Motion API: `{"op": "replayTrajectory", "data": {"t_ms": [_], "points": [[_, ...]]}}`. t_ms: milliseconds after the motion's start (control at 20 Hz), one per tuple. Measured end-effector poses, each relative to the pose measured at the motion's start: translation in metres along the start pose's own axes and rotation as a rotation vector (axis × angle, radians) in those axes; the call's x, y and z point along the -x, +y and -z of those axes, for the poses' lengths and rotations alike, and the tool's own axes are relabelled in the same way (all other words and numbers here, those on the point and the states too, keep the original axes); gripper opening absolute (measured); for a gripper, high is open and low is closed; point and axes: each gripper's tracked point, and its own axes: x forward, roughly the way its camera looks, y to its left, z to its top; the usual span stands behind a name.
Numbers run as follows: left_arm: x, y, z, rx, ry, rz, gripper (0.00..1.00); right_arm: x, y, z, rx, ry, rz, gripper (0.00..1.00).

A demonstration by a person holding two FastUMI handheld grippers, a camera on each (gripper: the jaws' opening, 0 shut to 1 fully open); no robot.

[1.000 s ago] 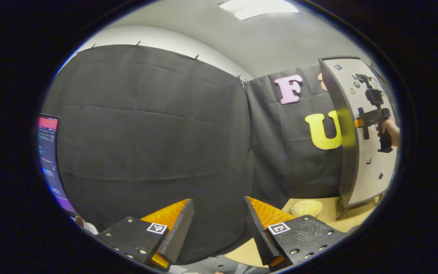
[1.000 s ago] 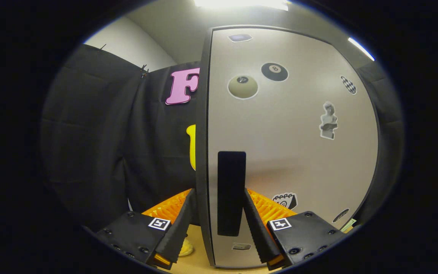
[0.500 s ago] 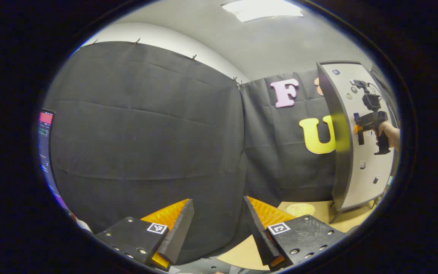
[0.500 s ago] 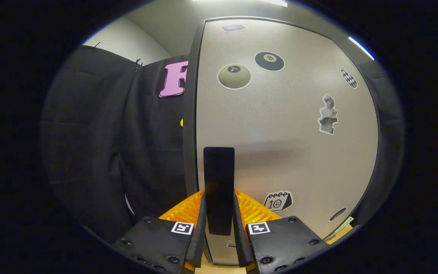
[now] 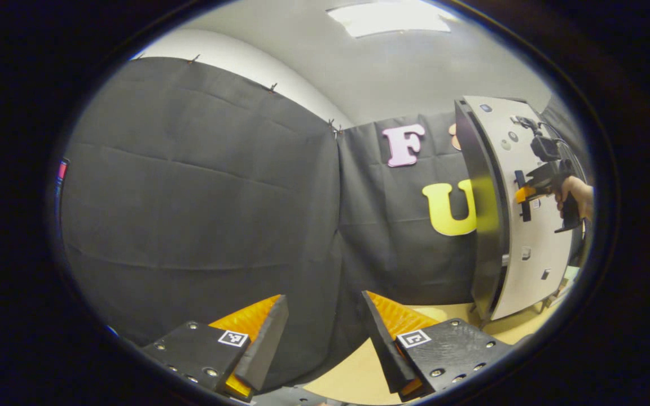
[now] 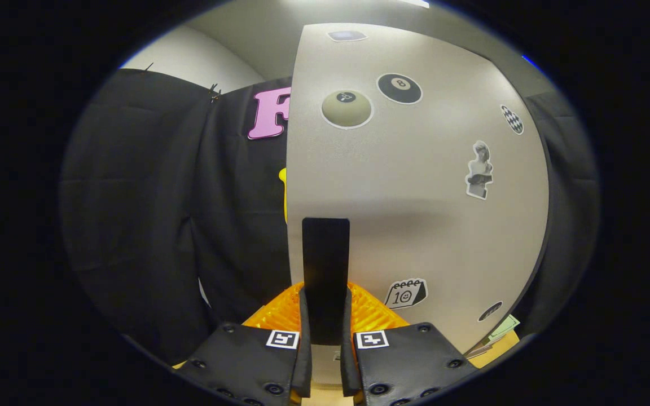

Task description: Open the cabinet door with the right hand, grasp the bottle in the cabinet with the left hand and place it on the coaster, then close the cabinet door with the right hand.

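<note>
Cabinet door (image 6: pixel 415 186) handle (image 6: pixel 325 276) sits clamped in my right gripper (image 6: pixel 325 361), both fingers pressed flat against the two sides of that dark upright bar near its lower end. From the right gripper view the door's pale face spreads up and to the right of the handle, dotted with stickers — two billiard balls (image 6: pixel 398 88) near the top, a small bust (image 6: pixel 478 170) at the right, a calendar (image 6: pixel 407 292) low down. Its left edge stands clear against the black cloth wall (image 6: pixel 150 214). In the left gripper view I can see the same door (image 5: pixel 528 248) from the side, swung a little way off the dark cabinet body (image 5: pixel 486 225), with my right hand (image 5: pixel 576 194) holding the right gripper (image 5: pixel 522 193) at the handle (image 5: pixel 522 197). My left gripper (image 5: pixel 325 344) hangs with its fingers spread apart, nothing between them, pointed at the black cloth wall (image 5: pixel 201 197) well to the left of the cabinet. A strip of tan tabletop (image 5: pixel 359 366) shows below it and runs toward the cabinet's foot — I cannot make out the bottle or the coaster from here.
</note>
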Motion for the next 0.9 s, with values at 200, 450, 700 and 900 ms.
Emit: {"op": "replayTrajectory", "data": {"t_ms": [200,450,700,900], "points": [[-0.009,-0.027,-0.007,0.013,-0.017,0.076,0.8,0.03,0.006,-0.002,-0.009,-0.009,-0.03,0.23],[-0.018,-0.066,-0.011,0.021,-0.035,0.182,0.8,0.065,-0.004,-0.004,-0.028,-0.014,-0.052,0.23],[-0.013,-0.113,-0.021,0.05,-0.06,0.263,0.77,0.097,-0.027,-0.004,-0.047,-0.039,-0.074,0.19],[0.002,-0.154,-0.028,0.062,-0.066,0.321,0.77,0.11,-0.053,0.0,-0.098,-0.036,-0.07,0.15]]}}
